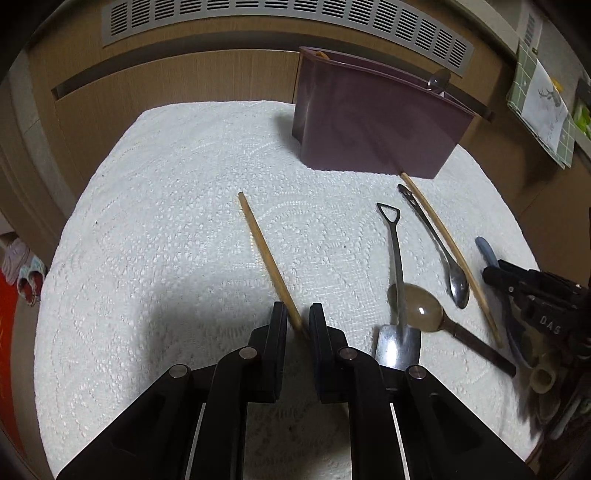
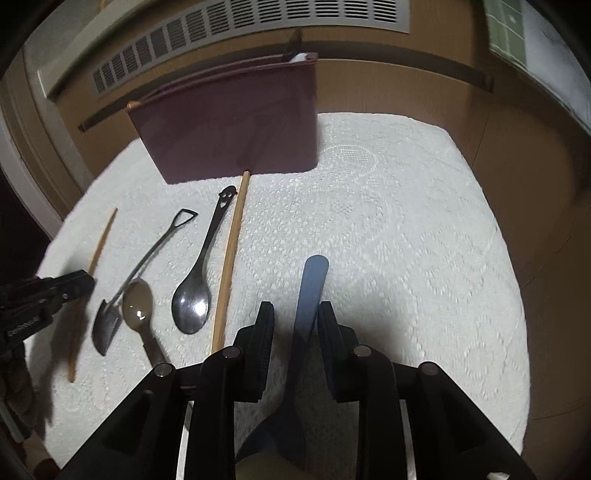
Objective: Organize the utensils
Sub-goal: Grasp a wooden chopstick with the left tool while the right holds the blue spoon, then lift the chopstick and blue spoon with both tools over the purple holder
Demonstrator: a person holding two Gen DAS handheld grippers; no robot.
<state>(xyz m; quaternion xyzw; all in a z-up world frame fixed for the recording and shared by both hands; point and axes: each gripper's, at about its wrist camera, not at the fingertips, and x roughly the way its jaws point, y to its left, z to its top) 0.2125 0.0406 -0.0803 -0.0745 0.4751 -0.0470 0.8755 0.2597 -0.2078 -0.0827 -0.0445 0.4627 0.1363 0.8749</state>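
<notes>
My left gripper (image 1: 297, 314) is shut on a wooden chopstick (image 1: 265, 254) that points forward over the white cloth. My right gripper (image 2: 295, 314) is shut on a blue-handled utensil (image 2: 312, 288); it also shows at the right of the left wrist view (image 1: 487, 254). On the cloth lie a second chopstick (image 2: 231, 258), a steel spoon with a face cutout (image 2: 194, 299), a translucent brown spoon (image 2: 137, 304) and a shovel-shaped spoon (image 2: 107, 325). A purple utensil holder (image 1: 373, 122) stands at the back with a spoon inside.
The white lace cloth (image 1: 166, 221) covers a small table in front of a wooden cabinet with a vent grille (image 1: 280, 14). A green checked cloth (image 1: 539, 103) hangs at the far right. Slippers (image 1: 22, 273) lie on the floor at the left.
</notes>
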